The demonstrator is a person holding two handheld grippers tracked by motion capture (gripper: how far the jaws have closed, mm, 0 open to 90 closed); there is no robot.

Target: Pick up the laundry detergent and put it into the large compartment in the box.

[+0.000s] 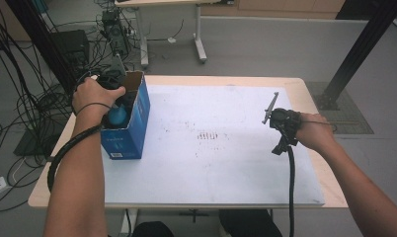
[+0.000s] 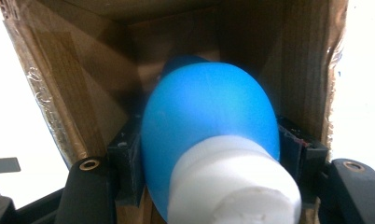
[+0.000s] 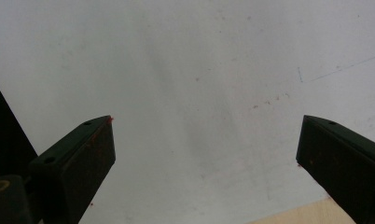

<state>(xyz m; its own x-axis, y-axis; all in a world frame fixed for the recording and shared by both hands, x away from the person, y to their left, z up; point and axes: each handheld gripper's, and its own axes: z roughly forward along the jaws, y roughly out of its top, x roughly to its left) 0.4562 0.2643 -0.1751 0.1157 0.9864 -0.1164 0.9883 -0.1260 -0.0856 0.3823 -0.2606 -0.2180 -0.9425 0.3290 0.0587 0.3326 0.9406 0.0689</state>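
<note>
Gripping a blue bulb [image 2: 209,121] inside the box [image 1: 137,116] at the table's [image 1: 226,168] nine o'clock, the left gripper [image 1: 112,81] apparently packs it; the right gripper [image 3: 204,154], at three o'clock, hovers wide open, empty.

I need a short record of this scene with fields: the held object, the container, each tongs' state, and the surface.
held object: blue bulb with white neck
container: blue cardboard box, open top, on the table's left part
left tongs: shut on the bulb, inside the box opening
right tongs: open, nothing between the jaws, above the mat
surface: white mat on a wooden table
</note>
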